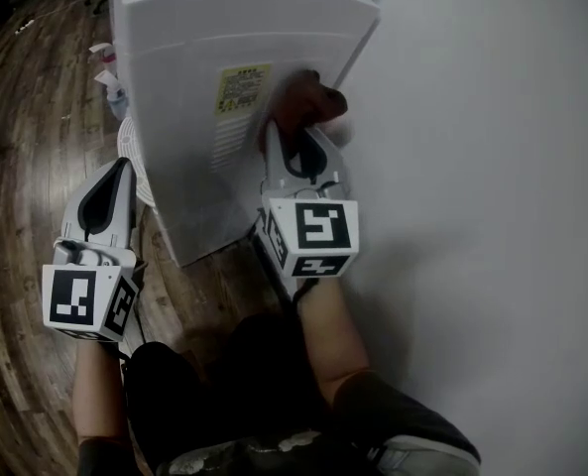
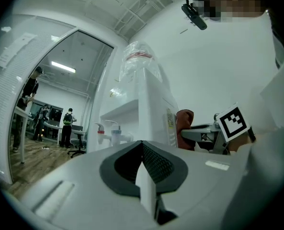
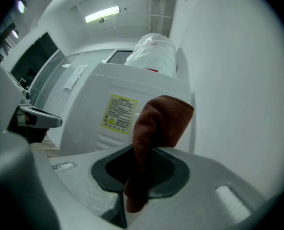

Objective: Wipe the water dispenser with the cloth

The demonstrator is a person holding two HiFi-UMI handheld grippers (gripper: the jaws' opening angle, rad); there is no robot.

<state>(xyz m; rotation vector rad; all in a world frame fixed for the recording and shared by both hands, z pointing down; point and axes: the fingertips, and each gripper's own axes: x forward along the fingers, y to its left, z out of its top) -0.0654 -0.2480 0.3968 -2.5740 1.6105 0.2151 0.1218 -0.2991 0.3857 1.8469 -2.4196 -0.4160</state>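
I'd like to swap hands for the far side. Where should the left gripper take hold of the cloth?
Probably the bunched top of the cloth, which sticks out past the right gripper, coming from the left: the wall crowds its right side, and the rest is pinched in those jaws. The left gripper, shut and empty, must open first.

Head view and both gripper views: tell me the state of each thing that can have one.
left gripper: shut, nothing between its jaws.
right gripper: shut on the cloth.
cloth: bunched, sticking up out of the jaws, at the dispenser's labelled panel.
water dispenser: upright, beside the wall.
bottle: mounted on top, wrapped in plastic.
yellow label: stuck flat on the panel.
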